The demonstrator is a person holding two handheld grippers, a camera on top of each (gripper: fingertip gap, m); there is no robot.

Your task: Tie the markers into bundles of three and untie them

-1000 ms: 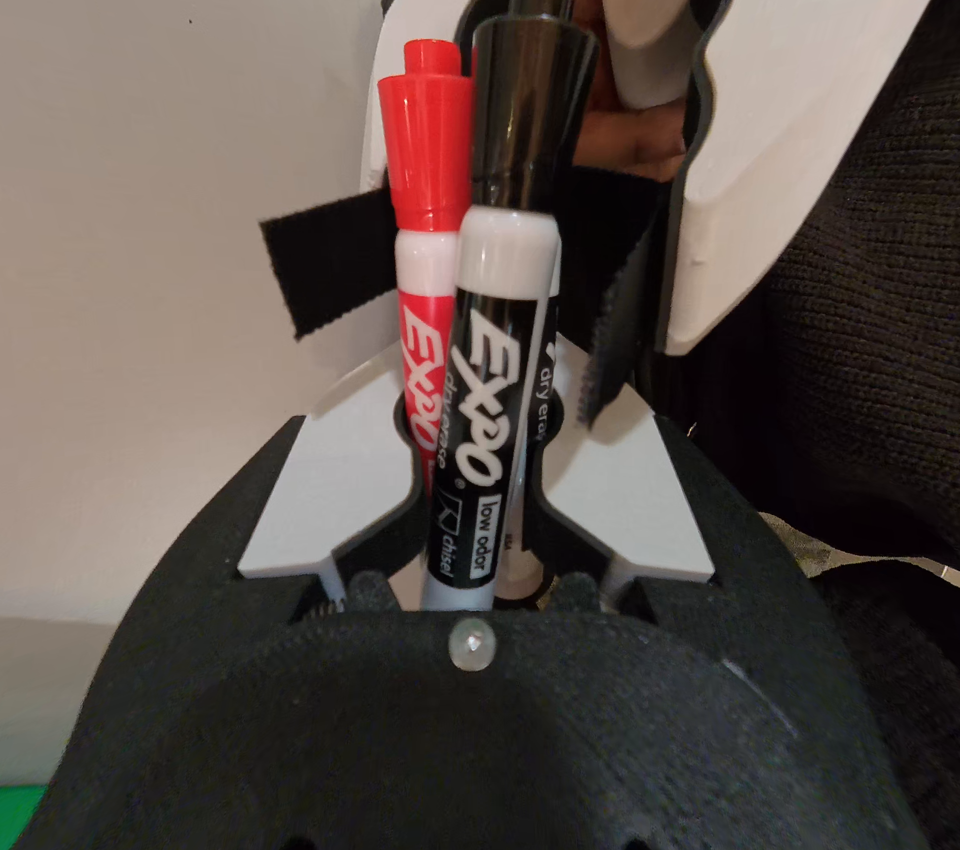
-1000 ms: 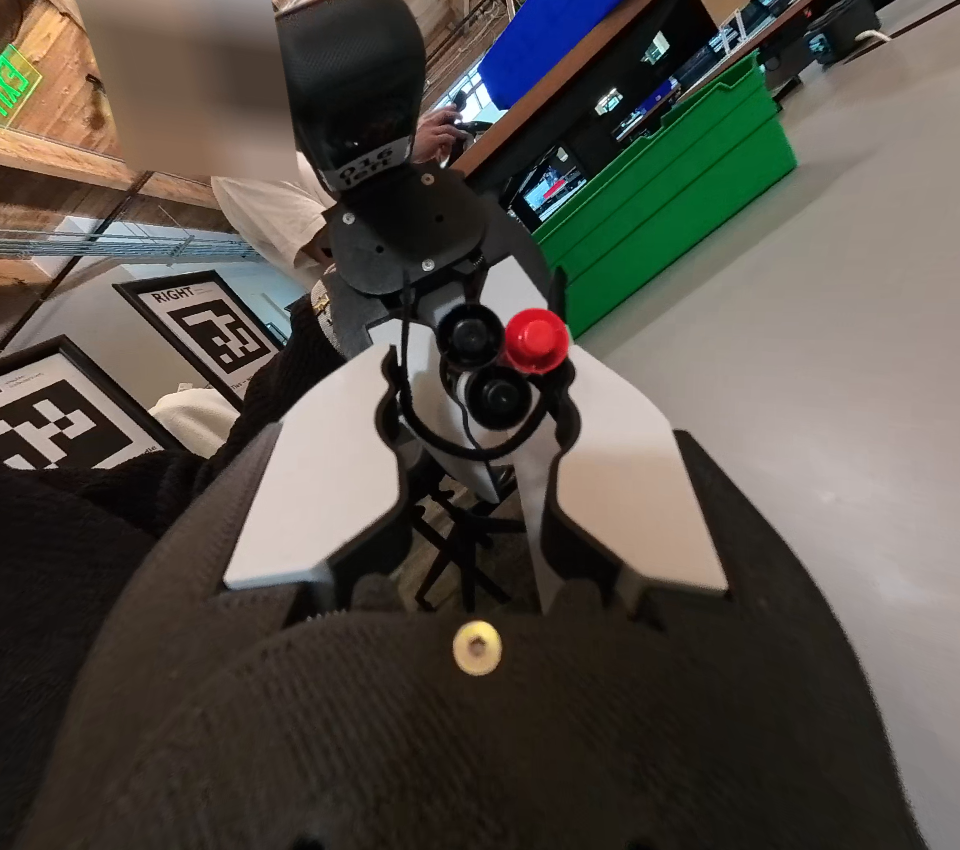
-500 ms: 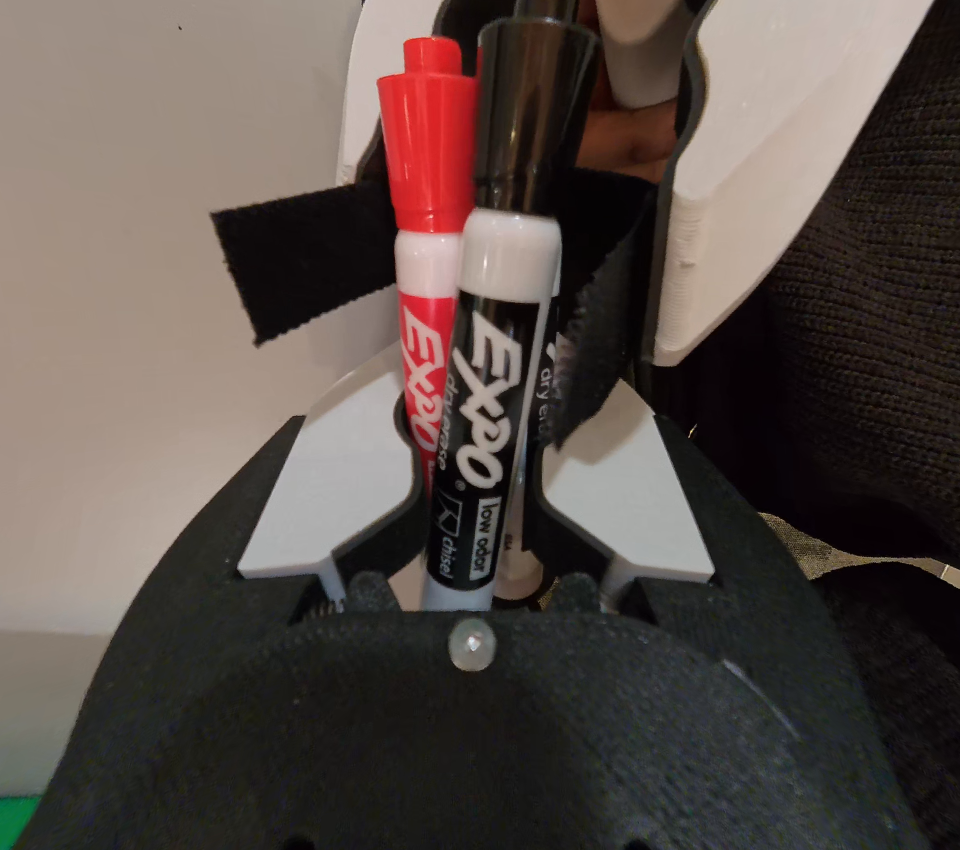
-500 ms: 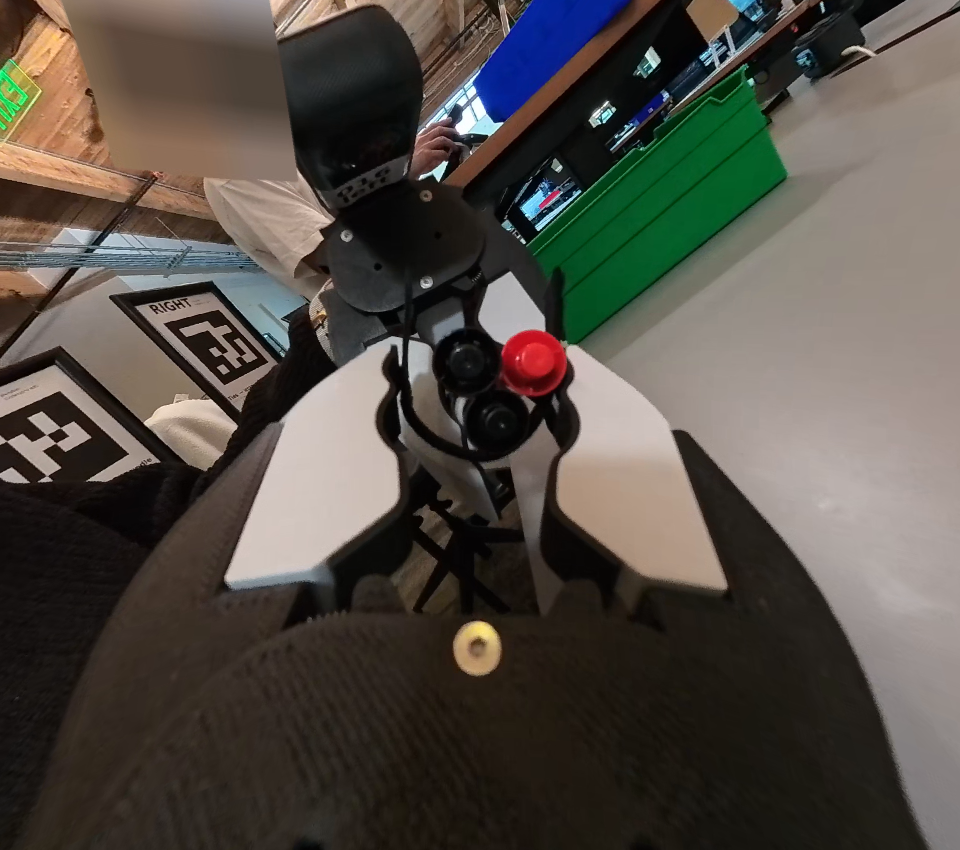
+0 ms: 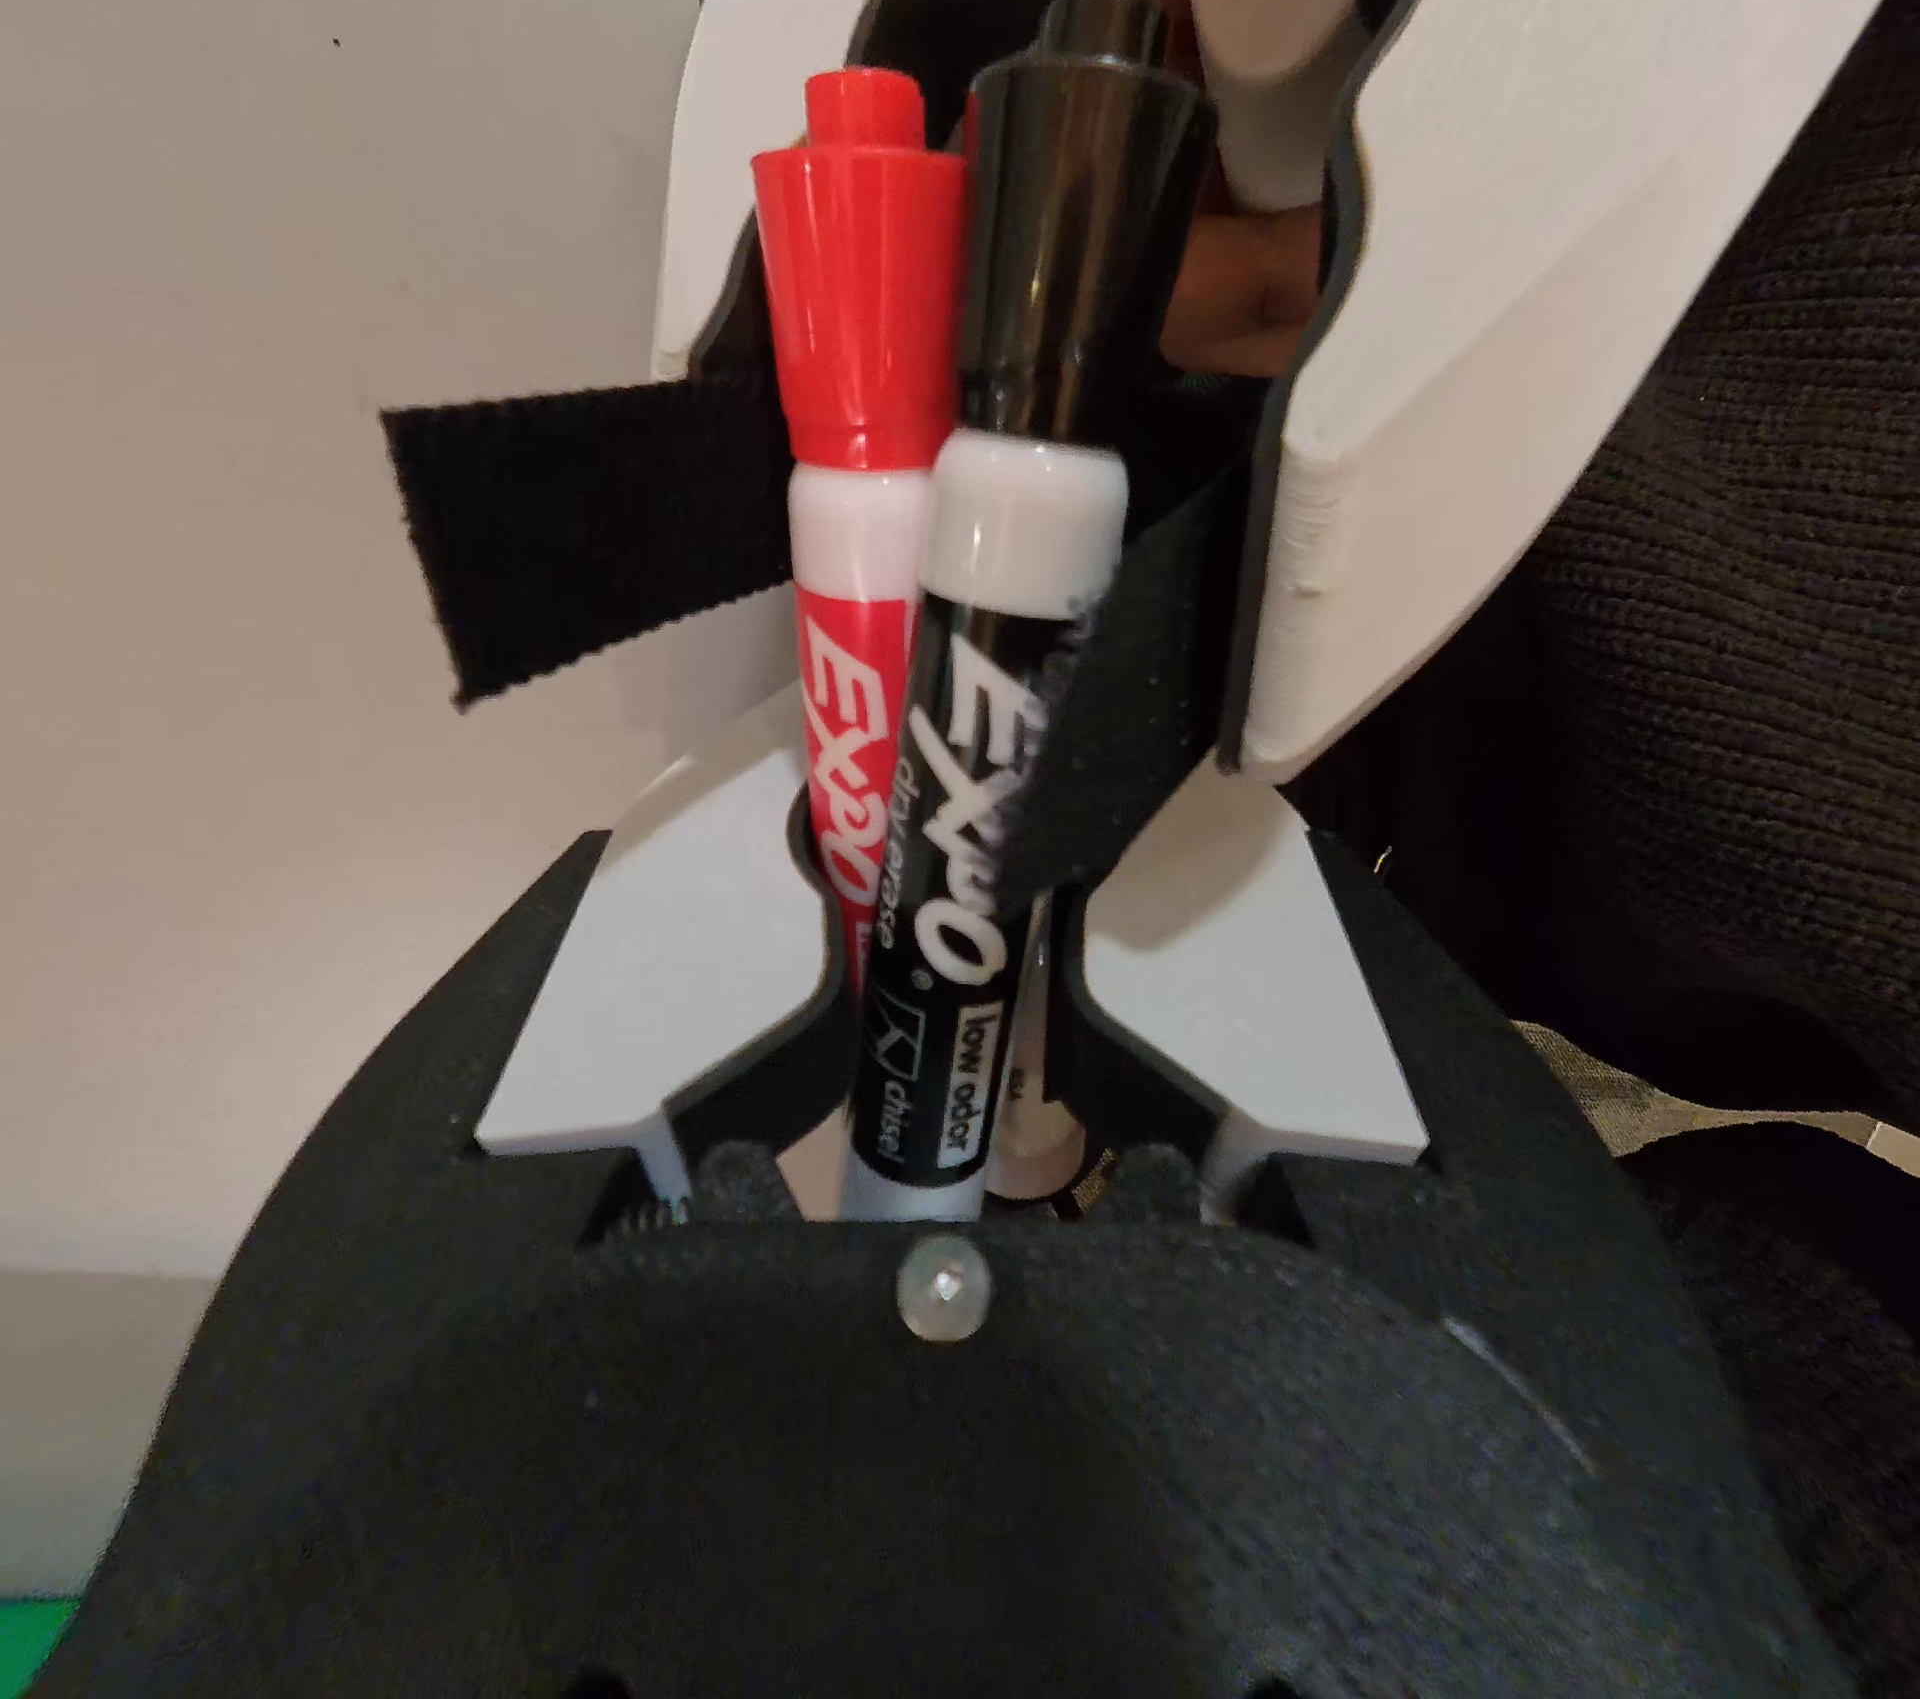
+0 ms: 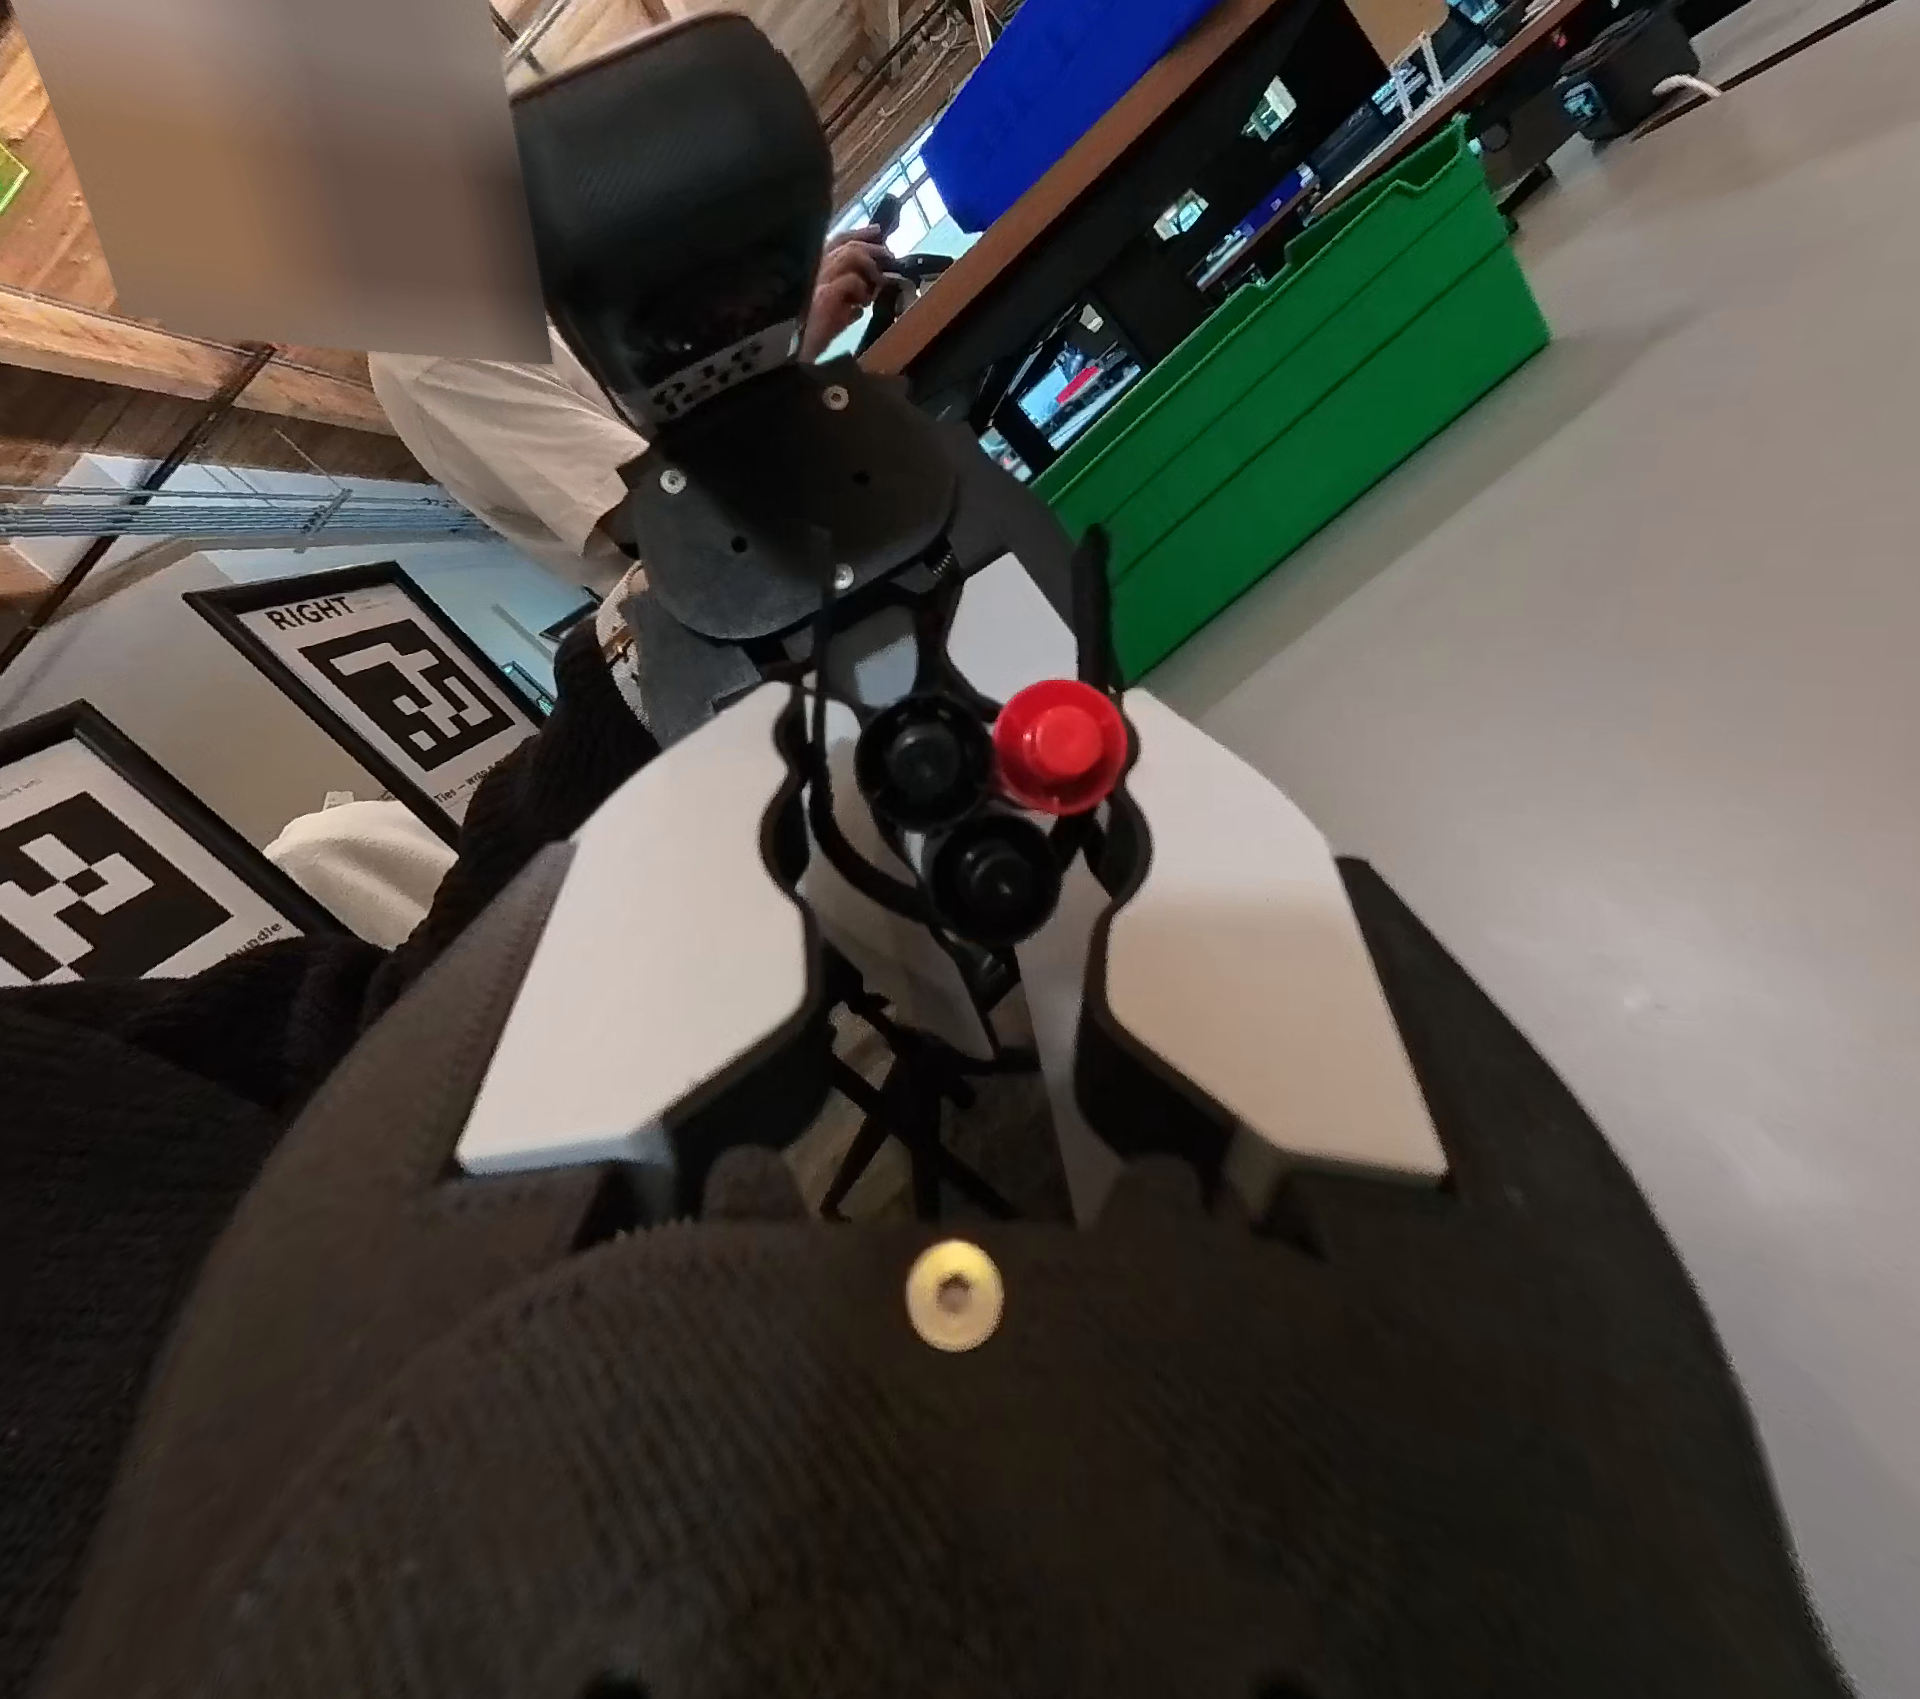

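Left gripper (image 5: 940, 828) clamps the markers (image 5: 961, 444); right gripper (image 6: 961, 782), jaws part-open around them, has pulled strap (image 5: 582, 543) further round — wrap progressing.

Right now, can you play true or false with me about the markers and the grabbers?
1. The left gripper is holding three markers. True: the right wrist view shows three caps end-on.
2. All the caps are red. False: only the red cap is red; the other two are black caps.
3. The black strap is wrapped tight all around the bundle. False: one end sticks out loose to the side.
4. The right gripper is around the cap ends of the markers. True.
5. The green bins are stacked on the grey table. True.
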